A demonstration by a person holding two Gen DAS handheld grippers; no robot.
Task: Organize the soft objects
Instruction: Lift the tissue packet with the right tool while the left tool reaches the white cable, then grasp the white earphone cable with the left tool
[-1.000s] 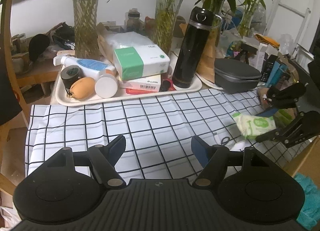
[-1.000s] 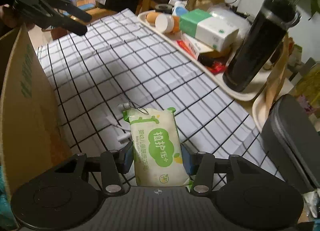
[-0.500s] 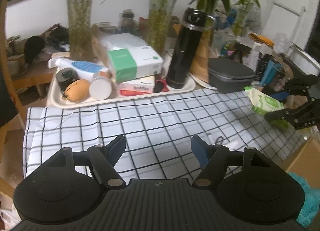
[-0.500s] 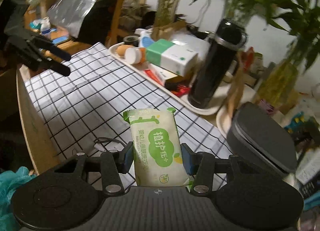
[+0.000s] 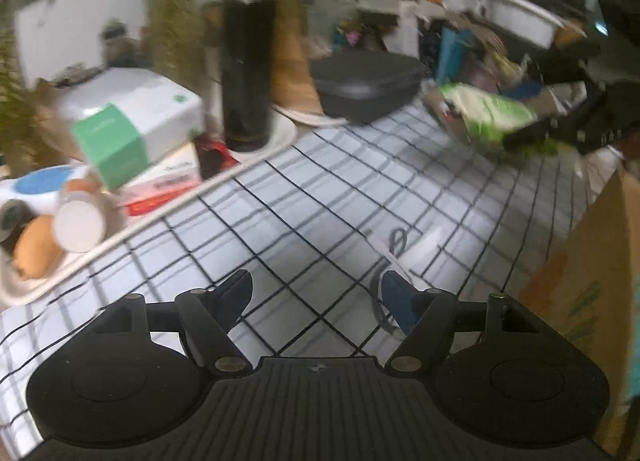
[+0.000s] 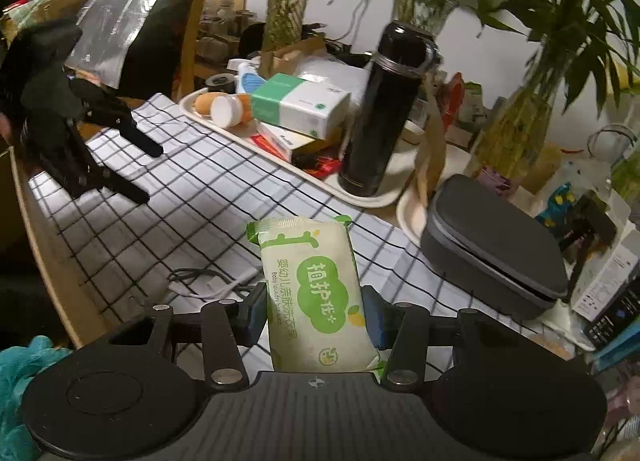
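Note:
My right gripper is shut on a green and white soft soap pack and holds it in the air above the checked tablecloth. The pack and the right gripper also show blurred at the right of the left wrist view. My left gripper is open and empty, low over the tablecloth. It shows at the left of the right wrist view. A teal soft cloth lies in a cardboard box at the table's edge.
A cream tray holds a black flask, a green and white tissue box and small items. A grey case lies right of it. A white cable lies on the cloth. Plants in vases stand behind.
My right gripper has lifted the soap pack off the cloth and carried it higher. My left gripper has swung right, toward the cable and the box.

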